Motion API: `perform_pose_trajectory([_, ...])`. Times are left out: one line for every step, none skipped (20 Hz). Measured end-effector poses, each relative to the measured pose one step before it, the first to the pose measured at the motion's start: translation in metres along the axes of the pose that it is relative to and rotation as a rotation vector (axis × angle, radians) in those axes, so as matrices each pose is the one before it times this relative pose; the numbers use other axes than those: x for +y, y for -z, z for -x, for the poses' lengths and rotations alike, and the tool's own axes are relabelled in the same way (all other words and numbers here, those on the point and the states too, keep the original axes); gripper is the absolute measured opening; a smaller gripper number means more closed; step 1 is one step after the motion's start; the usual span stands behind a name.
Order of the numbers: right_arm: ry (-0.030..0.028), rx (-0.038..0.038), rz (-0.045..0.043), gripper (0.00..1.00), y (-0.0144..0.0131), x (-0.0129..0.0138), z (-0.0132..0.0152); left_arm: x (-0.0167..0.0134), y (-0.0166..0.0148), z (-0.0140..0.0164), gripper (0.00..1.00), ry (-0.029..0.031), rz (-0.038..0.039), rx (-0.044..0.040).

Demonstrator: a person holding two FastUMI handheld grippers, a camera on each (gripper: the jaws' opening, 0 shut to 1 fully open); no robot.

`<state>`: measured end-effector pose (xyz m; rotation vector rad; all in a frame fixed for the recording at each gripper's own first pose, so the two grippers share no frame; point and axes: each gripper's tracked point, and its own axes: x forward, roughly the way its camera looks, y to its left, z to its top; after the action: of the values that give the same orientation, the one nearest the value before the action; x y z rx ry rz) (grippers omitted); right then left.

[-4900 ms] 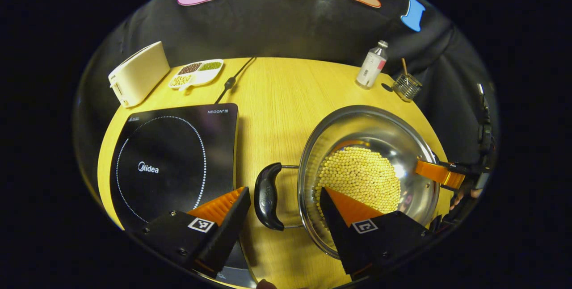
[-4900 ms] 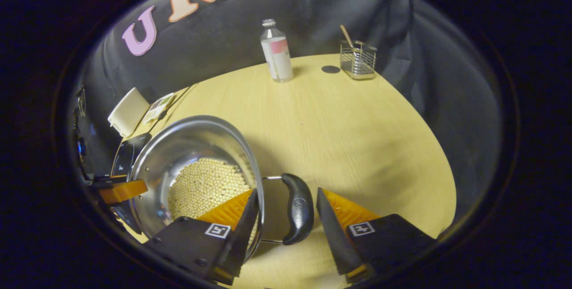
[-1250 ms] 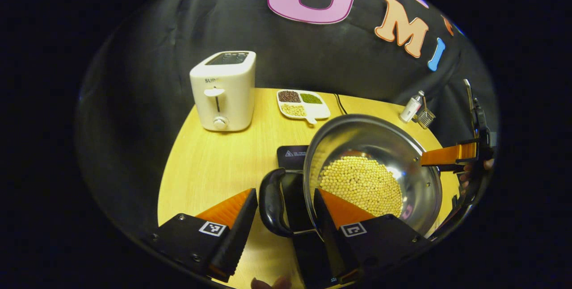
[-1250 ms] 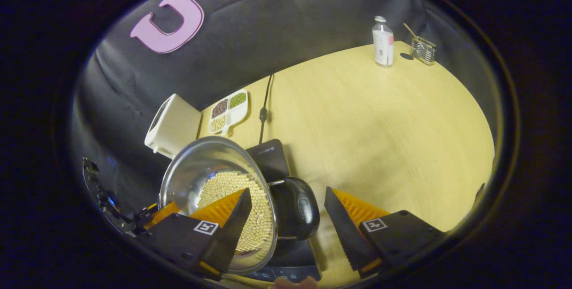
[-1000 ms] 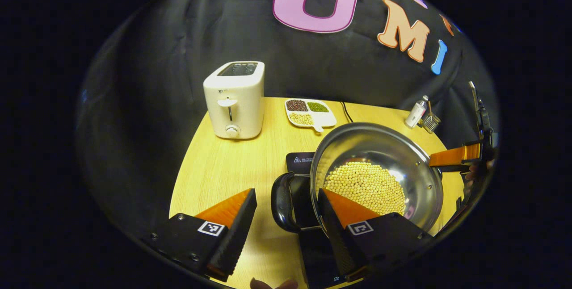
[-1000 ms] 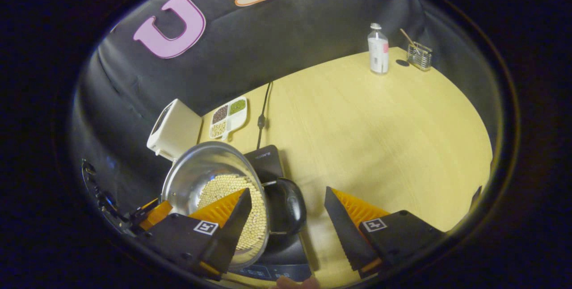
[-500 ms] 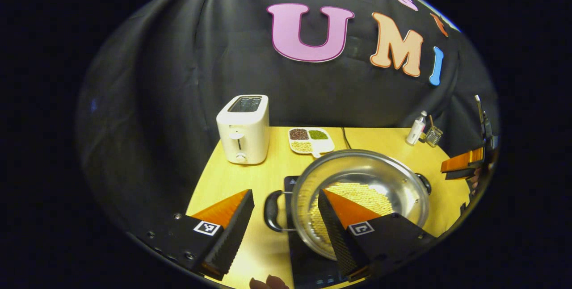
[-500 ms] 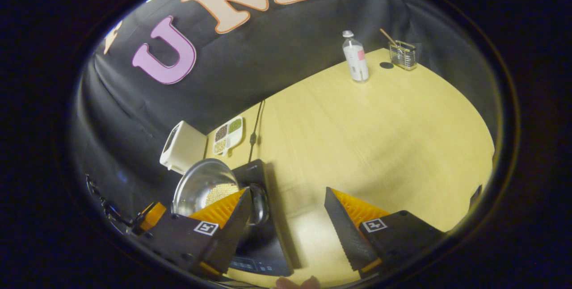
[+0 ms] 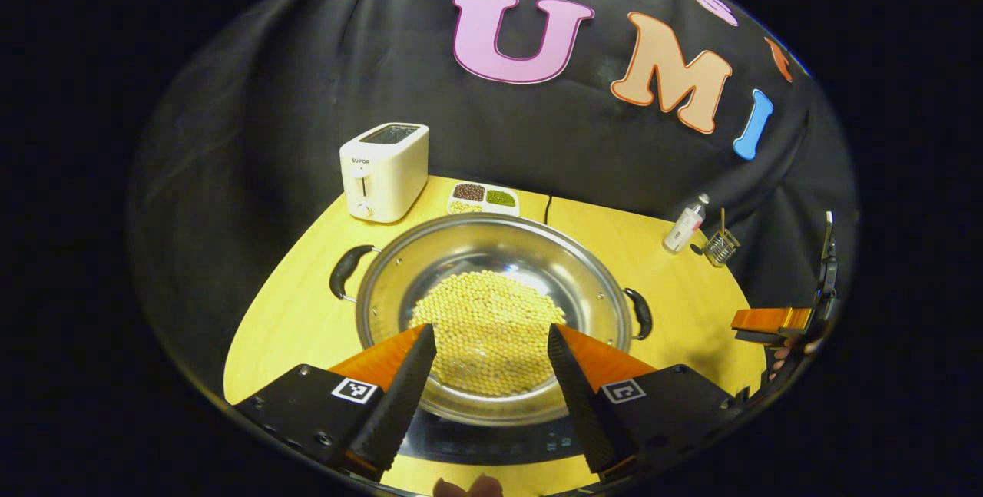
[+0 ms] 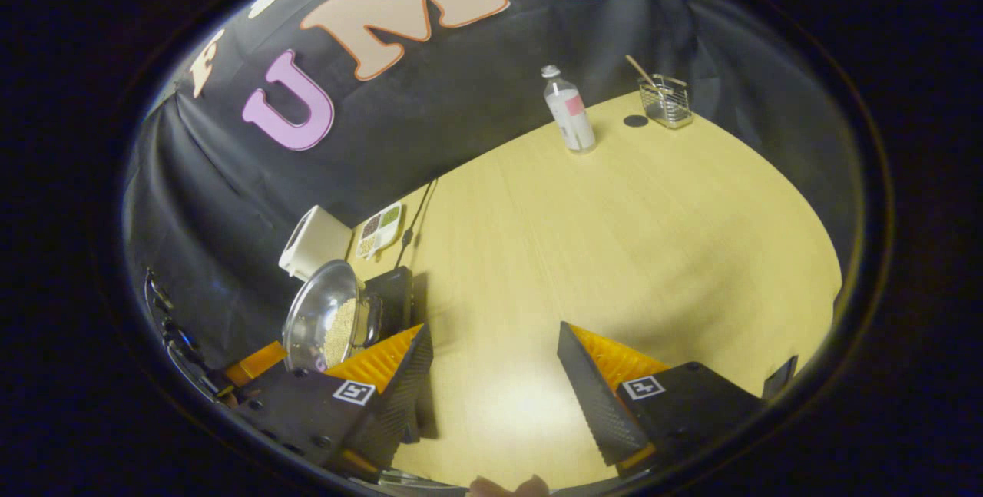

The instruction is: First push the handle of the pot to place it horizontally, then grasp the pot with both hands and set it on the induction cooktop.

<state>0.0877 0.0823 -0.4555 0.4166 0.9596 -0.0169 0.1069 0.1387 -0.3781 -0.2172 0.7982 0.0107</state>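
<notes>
The pot (image 9: 491, 313) sits on the cooktop (image 9: 491, 442), both handles level. Each hand-held gripper, left (image 9: 487, 374) and right (image 10: 495, 378), is spread apart, empty; best backed off straight, clear of the rim.

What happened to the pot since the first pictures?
The pot was carried from the bare table to the cooktop by its two handles. Both tools, left and right, let go, pulled back and are open. The toaster, bean tray and bottle stayed put.
</notes>
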Motion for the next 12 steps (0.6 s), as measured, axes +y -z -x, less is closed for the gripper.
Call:
perform_pose_trajectory([-0.01902,-0.01246,0.00336,1.0,-0.00452,-0.00663,0.00676,-0.01407,0.00119,0.00866,0.9,-0.00061,0.00766,-0.01063])
perform_pose_trajectory([-0.01779,-0.01328,0.01399,1.0,-0.00448,-0.00532,0.00931,-0.01162,0.00259,0.00892,0.9,-0.00653,0.0003,-0.01241])
perform_pose_trajectory([-0.0186,-0.00974,0.01971,1.0,-0.00236,-0.00452,0.00945,-0.01301,0.00083,0.00952,0.9,-0.00595,-0.00341,-0.01146])
perform_pose_trajectory([-0.01439,-0.01263,0.01973,1.0,-0.00457,-0.00443,0.01092,-0.01526,0.00174,0.00913,0.9,0.00074,-0.00196,-0.0128])
perform_pose_trajectory([-0.00461,-0.01542,0.01369,1.0,-0.00562,-0.00655,0.0111,-0.01842,0.00133,0.0095,0.9,0.0104,-0.0065,-0.00351])
perform_pose_trajectory([-0.0036,-0.02195,0.0042,0.99,-0.00657,-0.00536,0.01201,-0.01769,-0.00079,0.00773,0.9,0.00918,-0.01526,-0.00904])
perform_pose_trajectory([-0.00432,-0.03472,-0.00036,0.99,-0.00985,-0.00306,0.01172,-0.01604,-0.00605,0.00611,0.9,0.01431,-0.0211,-0.0211])
perform_pose_trajectory([0.00247,-0.03307,0.00281,0.92,-0.01105,-0.00361,0.00989,-0.01576,-0.00909,0.00502,0.9,0.01795,-0.01969,-0.0265])
perform_pose_trajectory([0.00664,-0.02315,0.00341,0.92,-0.00908,-0.00275,0.01095,-0.01626,-0.0111,0.00398,0.92,0.0236,-0.01607,-0.01618])
perform_pose_trajectory([-0.00267,-0.02359,-0.00033,0.92,-0.00976,0.00156,0.01005,-0.01532,-0.01246,0.00586,0.9,0.02275,-0.01472,-0.02129])
perform_pose_trajectory([-0.00633,-0.02762,0.00231,0.99,-0.0131,0.00644,0.01005,-0.00916,-0.01645,0.00513,0.9,0.01392,-0.01203,-0.03487])
perform_pose_trajectory([-0.00938,-0.02819,0.0133,0.99,-0.01415,0.00524,0.0085,-0.00661,-0.01821,0.0049,0.9,0.00977,-0.00402,-0.04845])
